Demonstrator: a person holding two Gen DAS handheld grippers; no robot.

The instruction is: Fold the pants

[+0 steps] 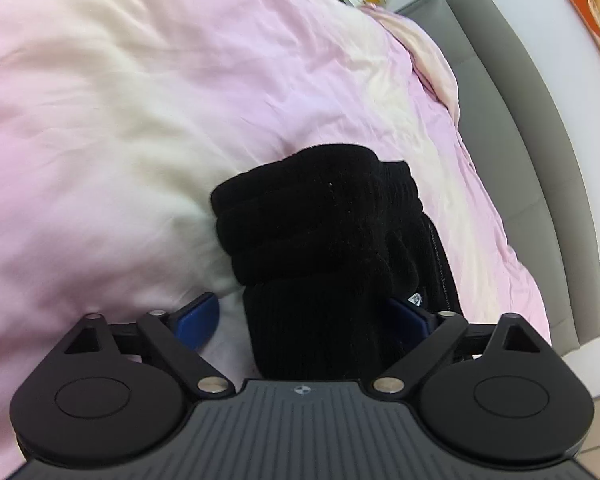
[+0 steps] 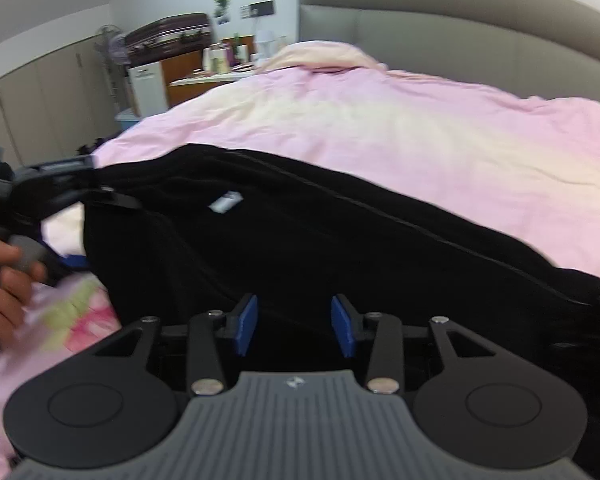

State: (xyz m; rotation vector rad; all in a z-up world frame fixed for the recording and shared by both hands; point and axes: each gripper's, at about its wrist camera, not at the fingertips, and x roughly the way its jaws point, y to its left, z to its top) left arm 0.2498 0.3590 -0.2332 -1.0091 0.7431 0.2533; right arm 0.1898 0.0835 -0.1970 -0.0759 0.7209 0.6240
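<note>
Bunched black pants (image 1: 320, 240) fill the gap of the left tool (image 1: 300, 320), the thick ribbed fabric rising straight ahead of its blue pads (image 1: 198, 318); the far pad is mostly hidden behind the cloth and the near one stands clear of it, so whether this tool actually pinches the fabric cannot be told, though the cloth does hang up off the pink duvet (image 1: 180, 100) as if carried. Seen from the right wrist, the right tool (image 2: 294, 324) has its pads (image 2: 246, 326) set narrowly apart with nothing between them, hovering just over the near edge of the pants, which stretch ahead of it and away to its left as one long dark band across the bed. A hand (image 2: 4, 280) grips the left tool's handle at the far left of that view, beside the raised end of the garment, with a white label (image 2: 225, 202) showing nearby. The step in hand looks like carrying one end over to make a fold. Next, the right tool would probably need to come down on the near edge and close on it, keeping the band taut and the edges aligned; slack cloth may bunch.
</note>
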